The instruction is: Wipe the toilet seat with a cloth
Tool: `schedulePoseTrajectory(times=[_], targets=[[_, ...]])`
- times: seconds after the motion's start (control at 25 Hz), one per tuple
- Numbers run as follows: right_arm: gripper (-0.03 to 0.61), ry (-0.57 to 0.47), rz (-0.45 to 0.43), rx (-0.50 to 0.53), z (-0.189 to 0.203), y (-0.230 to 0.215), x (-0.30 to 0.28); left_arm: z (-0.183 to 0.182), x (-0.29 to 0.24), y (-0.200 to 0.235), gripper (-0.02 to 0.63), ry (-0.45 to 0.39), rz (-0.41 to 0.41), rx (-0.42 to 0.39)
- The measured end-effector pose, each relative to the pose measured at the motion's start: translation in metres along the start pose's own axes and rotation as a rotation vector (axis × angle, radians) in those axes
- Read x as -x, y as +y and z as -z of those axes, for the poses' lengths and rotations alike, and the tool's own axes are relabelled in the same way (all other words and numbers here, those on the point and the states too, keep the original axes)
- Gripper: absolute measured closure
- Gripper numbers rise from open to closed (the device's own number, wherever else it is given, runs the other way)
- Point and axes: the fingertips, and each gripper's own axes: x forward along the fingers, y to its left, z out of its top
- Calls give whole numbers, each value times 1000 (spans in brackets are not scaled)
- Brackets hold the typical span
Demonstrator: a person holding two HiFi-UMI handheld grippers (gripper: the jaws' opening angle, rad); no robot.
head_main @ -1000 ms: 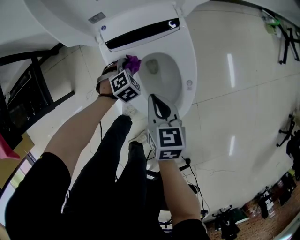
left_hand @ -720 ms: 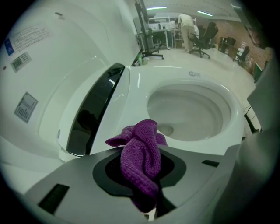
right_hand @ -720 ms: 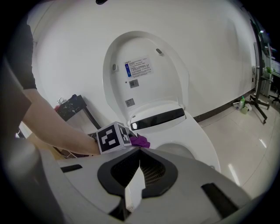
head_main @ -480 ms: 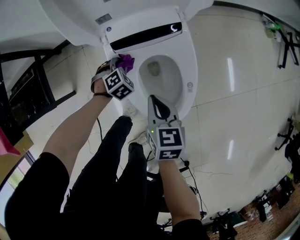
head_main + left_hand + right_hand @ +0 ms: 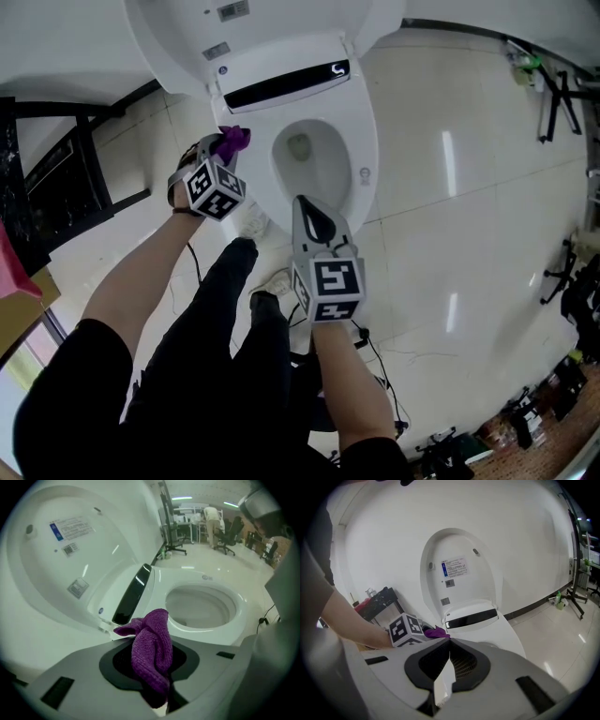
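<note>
The white toilet has its lid [image 5: 187, 37] raised and its seat [image 5: 367, 141] down around the bowl. My left gripper [image 5: 223, 150] is at the seat's back left corner beside the hinge, shut on a purple cloth [image 5: 233, 139]. In the left gripper view the cloth [image 5: 152, 651] bunches out of the jaws and hides their tips, with the seat [image 5: 220, 634] beyond. My right gripper [image 5: 314, 214] hovers over the seat's front rim, jaws together and nothing in them. The right gripper view shows the cloth [image 5: 436, 632] and the lid [image 5: 459, 569] ahead.
A black rack [image 5: 56, 187] stands to the left of the toilet. The person's dark-clad legs [image 5: 234, 309] are in front of the bowl, with cables [image 5: 370, 337] on the glossy tile floor. Stands [image 5: 562, 84] line the right wall. Office chairs and a person [image 5: 213, 520] are far off.
My left gripper has carried the cloth leftward and off the seat's back left rim toward the hinge. The right gripper has stayed where it was. The head camera has pulled back a little.
</note>
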Motion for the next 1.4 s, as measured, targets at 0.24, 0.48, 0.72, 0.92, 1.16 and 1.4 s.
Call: schedulePoseTrajectory(times=[0.24,0.48,0.72,0.92,1.16,1.4], targets=[[563,-59,16,36,-27,18,67,-24,110,0,514,-161,-33,88],[563,-132,27,90,-46,50,162,-59,252,-25,514,-357,-24,160],[563,-206,32,179,-60,83,259,-95,399,-78,512,-560,45,140],[563,-268,39,225,-75,112,327,-105,488,-127,512,-671,111,113],[563,-324,79,216,-86,142,363,-116,547,-142,512,-789,178,65],[565,-378,131,174,-99,167,370,-108,570,-140,512,-823,267,-3]])
